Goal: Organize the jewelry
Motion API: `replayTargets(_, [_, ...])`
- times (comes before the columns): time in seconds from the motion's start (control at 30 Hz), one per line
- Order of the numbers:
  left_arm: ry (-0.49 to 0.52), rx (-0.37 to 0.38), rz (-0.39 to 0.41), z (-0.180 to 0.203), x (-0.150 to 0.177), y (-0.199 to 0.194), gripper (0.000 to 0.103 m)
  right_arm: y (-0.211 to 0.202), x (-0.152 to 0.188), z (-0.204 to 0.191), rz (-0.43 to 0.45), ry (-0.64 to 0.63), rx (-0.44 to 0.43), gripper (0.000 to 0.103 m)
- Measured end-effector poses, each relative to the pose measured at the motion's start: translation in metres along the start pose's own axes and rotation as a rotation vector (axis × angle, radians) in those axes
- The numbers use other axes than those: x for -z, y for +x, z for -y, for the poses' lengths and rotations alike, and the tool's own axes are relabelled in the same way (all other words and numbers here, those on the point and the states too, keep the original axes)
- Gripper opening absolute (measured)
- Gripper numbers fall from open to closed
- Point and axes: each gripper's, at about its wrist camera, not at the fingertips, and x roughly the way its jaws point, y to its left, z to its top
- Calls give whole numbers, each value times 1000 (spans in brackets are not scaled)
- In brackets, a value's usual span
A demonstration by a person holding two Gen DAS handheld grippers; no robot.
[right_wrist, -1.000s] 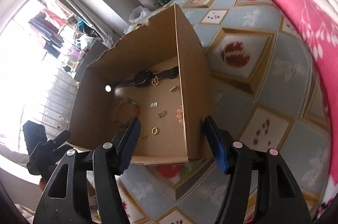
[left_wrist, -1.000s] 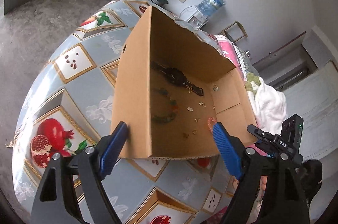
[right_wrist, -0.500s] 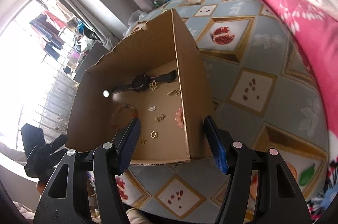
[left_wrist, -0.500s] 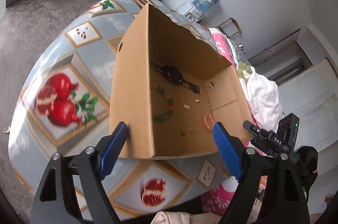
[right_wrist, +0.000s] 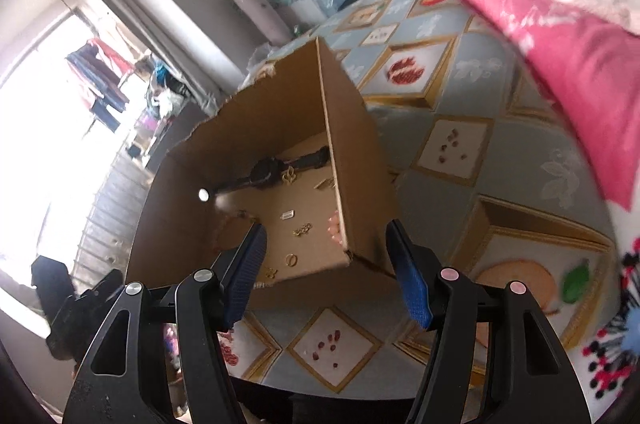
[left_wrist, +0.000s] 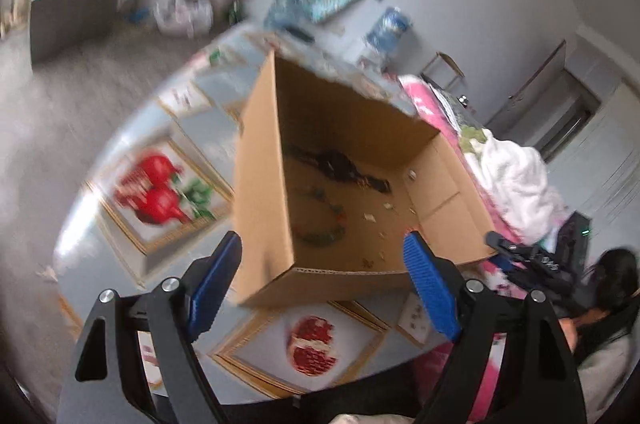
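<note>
Right wrist view: jewelry (right_wrist: 300,230) looks, thru blur, loose in cardboard box (right_wrist: 360,159); unsorted. Both grippers (right_wrist: 324,264) (left_wrist: 320,276) open, empty.

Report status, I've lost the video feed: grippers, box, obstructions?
Left gripper open, empty. Right gripper open, straddling cardboard box corner, grip unclear. Jewelry loose inside. Nothing blocking.
</note>
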Motion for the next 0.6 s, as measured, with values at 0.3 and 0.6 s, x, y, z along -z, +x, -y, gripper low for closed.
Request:
replayTargets(0.3, [96,-27,115,41,5,-41,97,-48,34,-21,136,-67,139,74])
replayTargets(0.6, [76,-96,68,55,16,-43,97,-57,62,-77,247,-278,222,95])
